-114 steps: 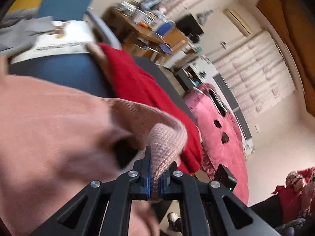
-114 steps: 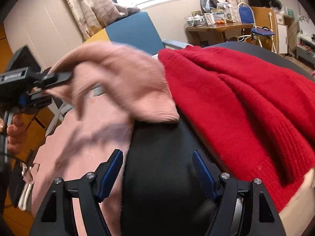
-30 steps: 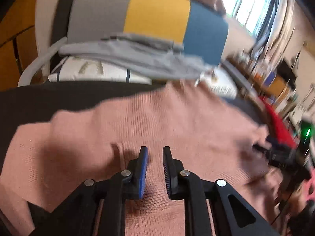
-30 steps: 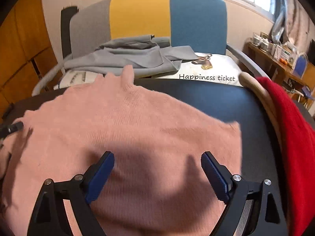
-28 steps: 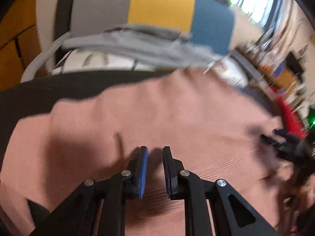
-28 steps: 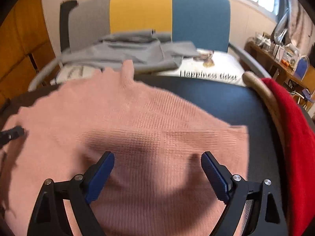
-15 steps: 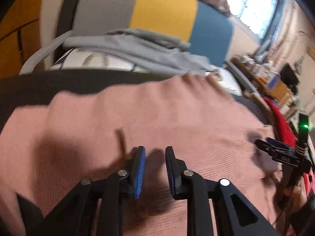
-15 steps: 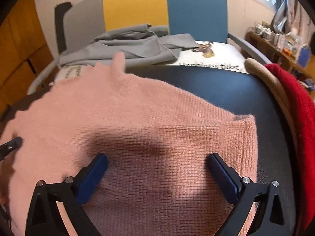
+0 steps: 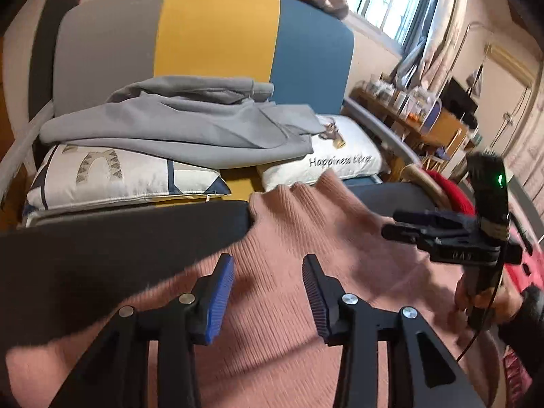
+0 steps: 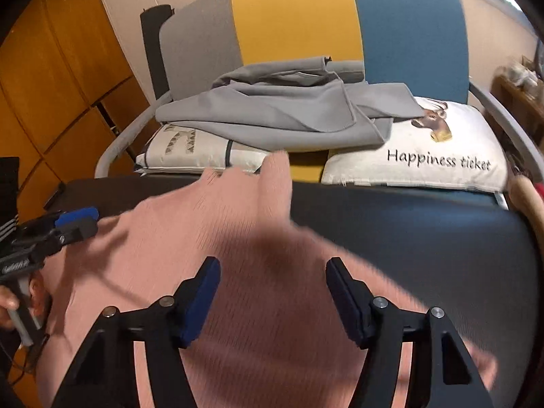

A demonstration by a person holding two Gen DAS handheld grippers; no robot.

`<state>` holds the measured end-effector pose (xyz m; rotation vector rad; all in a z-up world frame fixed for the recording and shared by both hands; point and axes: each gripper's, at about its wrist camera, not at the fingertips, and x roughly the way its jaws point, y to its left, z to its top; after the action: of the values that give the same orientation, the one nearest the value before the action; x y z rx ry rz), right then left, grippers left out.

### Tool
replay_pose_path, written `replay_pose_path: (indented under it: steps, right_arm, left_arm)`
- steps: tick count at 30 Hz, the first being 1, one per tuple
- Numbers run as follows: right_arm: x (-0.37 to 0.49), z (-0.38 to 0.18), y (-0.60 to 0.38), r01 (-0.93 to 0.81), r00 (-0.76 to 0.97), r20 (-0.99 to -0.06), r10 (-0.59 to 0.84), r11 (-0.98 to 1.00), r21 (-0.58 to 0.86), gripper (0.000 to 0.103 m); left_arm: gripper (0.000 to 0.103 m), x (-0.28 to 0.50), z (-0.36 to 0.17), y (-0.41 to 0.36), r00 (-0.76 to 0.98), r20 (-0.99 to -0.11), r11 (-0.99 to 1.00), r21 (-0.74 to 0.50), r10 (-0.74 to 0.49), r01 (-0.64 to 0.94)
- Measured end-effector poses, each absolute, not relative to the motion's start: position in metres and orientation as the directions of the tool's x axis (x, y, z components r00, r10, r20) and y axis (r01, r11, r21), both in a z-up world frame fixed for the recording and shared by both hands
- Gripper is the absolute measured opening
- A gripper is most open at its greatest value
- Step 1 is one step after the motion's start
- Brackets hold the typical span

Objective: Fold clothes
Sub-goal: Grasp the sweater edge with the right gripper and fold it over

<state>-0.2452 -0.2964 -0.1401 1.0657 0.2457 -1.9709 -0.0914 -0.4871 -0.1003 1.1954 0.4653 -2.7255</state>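
Observation:
A pink knit sweater [image 9: 299, 265] lies spread on a dark table [image 9: 102, 238], its far edge reaching the table's back rim. Over the sweater's left part hovers my left gripper [image 9: 268, 272], open, with nothing between its blue pads. My right gripper [image 10: 272, 282] is open too, above the same pink sweater [image 10: 217, 238] further right. Each gripper shows in the other's view: the right gripper [image 9: 401, 226] at the right side, the left gripper [image 10: 68, 221] at the left edge. A red sweater [image 9: 452, 193] lies at the table's right end.
Behind the table [image 10: 408, 224] stands a grey, yellow and blue chair [image 10: 299, 17] holding a grey garment [image 10: 282, 115] on two pillows [image 10: 425, 149]. A wooden hanger [image 10: 525, 190] lies at the right. Orange cabinets [image 10: 44, 78] fill the left; a cluttered desk [image 9: 414, 112] stands far right.
My left gripper has opened from nearly shut to wide. Both grippers have moved toward the far edge of the pink sweater, which now looks blurred from motion.

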Motion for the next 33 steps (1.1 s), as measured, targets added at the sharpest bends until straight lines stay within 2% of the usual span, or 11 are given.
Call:
replay_pose_path:
  steps: [11,16,17,19,20,21,22,25,33]
  right_arm:
    - [-0.289,-0.160,-0.353,0.747,-0.235,-0.799,-0.554,-0.629,0.216,0.067]
    - [-0.297,-0.162,-0.359,0.737,-0.235,-0.797,-0.557,-0.637,0.227,0.065]
    - [-0.296,-0.162,-0.360,0.738,-0.242,-0.799,-0.551,-0.639,0.217,0.063]
    - [-0.295,-0.162,-0.362,0.739,-0.259,-0.807,-0.531,-0.647,0.189,0.036]
    - [-0.294,-0.161,-0.361,0.739,-0.263,-0.807,-0.529,-0.649,0.184,0.031]
    - [-0.293,-0.159,-0.359,0.739,-0.261,-0.803,-0.537,-0.646,0.192,0.021]
    - [-0.292,-0.157,-0.357,0.739,-0.258,-0.798,-0.544,-0.643,0.199,0.019]
    - [-0.287,-0.152,-0.352,0.741,-0.251,-0.784,-0.567,-0.634,0.222,0.014]
    - [-0.268,-0.133,-0.332,0.744,-0.239,-0.741,-0.628,-0.609,0.275,0.014]
  left_arm:
    - [0.043,-0.151,-0.140,-0.503,-0.568,-0.822,-0.954,-0.199,0.038,0.224]
    - [0.043,-0.163,-0.144,-0.499,-0.581,-0.813,-0.956,-0.200,0.041,0.212]
    - [0.043,-0.166,-0.145,-0.498,-0.582,-0.812,-0.957,-0.199,0.041,0.211]
    - [0.039,-0.169,-0.146,-0.494,-0.583,-0.811,-0.962,-0.185,0.034,0.201]
    - [0.031,-0.170,-0.146,-0.493,-0.582,-0.812,-0.963,-0.179,0.029,0.202]
    - [0.011,-0.170,-0.147,-0.492,-0.580,-0.814,-0.963,-0.174,0.024,0.204]
    - [0.006,-0.171,-0.148,-0.491,-0.578,-0.816,-0.964,-0.169,0.019,0.206]
    - [0.006,-0.160,-0.140,-0.491,-0.632,-0.774,-0.954,-0.217,0.040,0.206]
    - [0.006,-0.117,-0.105,-0.476,-0.749,-0.661,-0.945,-0.272,0.046,0.183]
